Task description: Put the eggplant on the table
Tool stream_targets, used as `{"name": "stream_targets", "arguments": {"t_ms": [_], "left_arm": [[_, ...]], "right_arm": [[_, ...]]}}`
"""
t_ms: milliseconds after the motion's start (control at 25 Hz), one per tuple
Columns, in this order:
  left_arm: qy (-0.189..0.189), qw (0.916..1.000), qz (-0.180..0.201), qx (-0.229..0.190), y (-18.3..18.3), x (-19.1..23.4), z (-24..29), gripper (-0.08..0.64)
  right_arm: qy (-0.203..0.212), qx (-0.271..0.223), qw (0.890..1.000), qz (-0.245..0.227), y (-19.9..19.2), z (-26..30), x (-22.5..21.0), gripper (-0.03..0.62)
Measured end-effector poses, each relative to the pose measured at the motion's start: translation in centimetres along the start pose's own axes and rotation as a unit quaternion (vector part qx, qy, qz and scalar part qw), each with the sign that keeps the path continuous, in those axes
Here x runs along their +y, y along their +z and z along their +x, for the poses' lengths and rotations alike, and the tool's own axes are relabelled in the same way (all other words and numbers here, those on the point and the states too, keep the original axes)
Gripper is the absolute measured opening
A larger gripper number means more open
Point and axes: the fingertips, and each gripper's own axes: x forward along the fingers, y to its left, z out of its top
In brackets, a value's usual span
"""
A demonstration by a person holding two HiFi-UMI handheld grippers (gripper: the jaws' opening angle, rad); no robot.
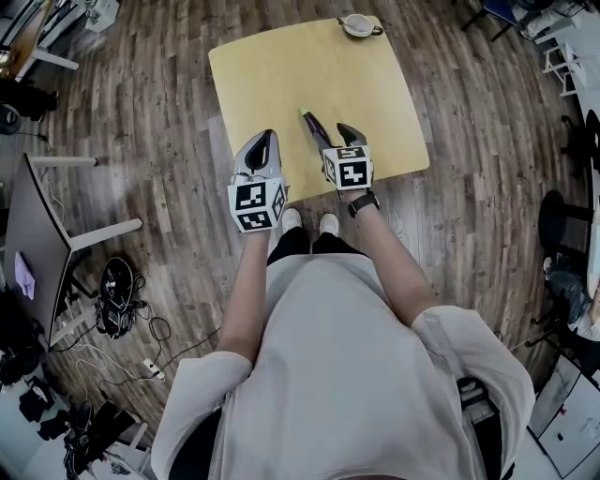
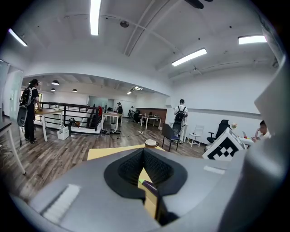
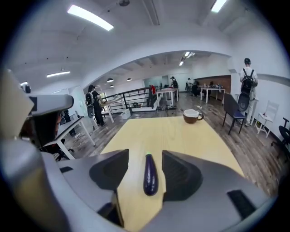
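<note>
A dark purple eggplant [image 1: 314, 131] with a green stem lies on the yellow table [image 1: 281, 75] near its front edge. My right gripper [image 1: 334, 137] hangs over it, open; the eggplant [image 3: 150, 174] shows in the gap between the spread jaws, clear of both pads. My left gripper [image 1: 260, 150] is just to its left, over the table's front edge, shut and empty. In the left gripper view its jaw tips [image 2: 143, 152] meet, and a sliver of the eggplant [image 2: 149, 186] shows beneath them.
A brown cup on a saucer [image 1: 358, 25] stands at the table's far edge. A desk with cables [image 1: 112, 309] is on the floor to the left. An office chair [image 3: 233, 111] and standing people are beyond the table. My feet [image 1: 309, 223] are at the near edge.
</note>
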Motion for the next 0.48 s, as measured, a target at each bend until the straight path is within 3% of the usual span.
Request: {"name": "stream_targets", "arguments": {"t_ms": [480], "left_arm": [[-0.008, 0.9993, 0.018, -0.03, 2.6, -0.4, -1.4, 0.009]], "right_arm": [[-0.007, -0.104, 0.995, 0.006, 6.2, -7.5, 0.6, 0.139]]}}
